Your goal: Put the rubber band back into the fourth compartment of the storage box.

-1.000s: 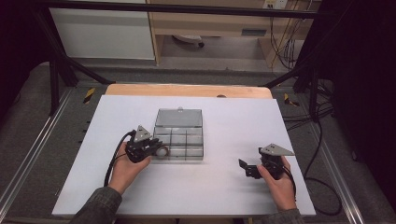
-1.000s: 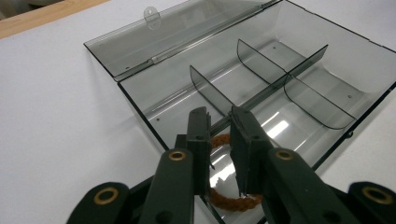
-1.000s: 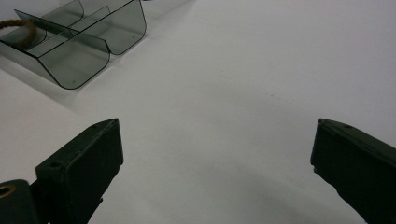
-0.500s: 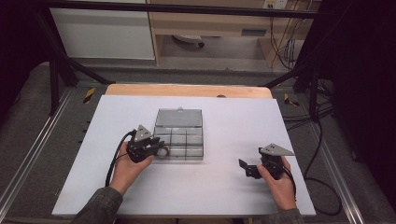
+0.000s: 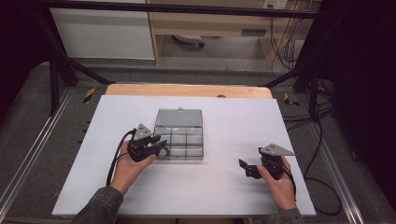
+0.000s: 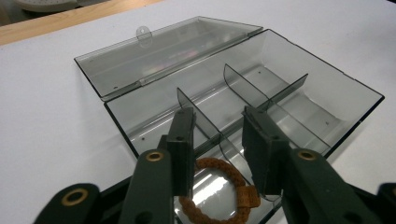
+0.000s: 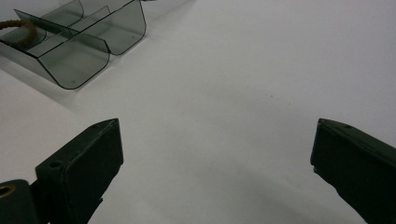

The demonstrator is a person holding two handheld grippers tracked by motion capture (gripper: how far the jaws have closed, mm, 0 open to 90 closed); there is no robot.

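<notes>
On the white counter point(image 5: 224, 196) the clear divided box point(image 5: 180, 135) lies open. At its 7 o'clock corner the left gripper point(image 6: 217, 140), jaws just parted, releases the brown bracelet point(image 6: 217, 196), plain from the left gripper view. The right gripper point(image 5: 247, 169) gapes empty at 4 o'clock.

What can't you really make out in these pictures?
- Bracelet: left gripper view, its near part is cut off by the bottom edge and partly hidden behind the fingers.
- Bracelet again, high view: too small and hidden by the left gripper.
- Clear box: right gripper view, cut off by the top-left corner.
</notes>
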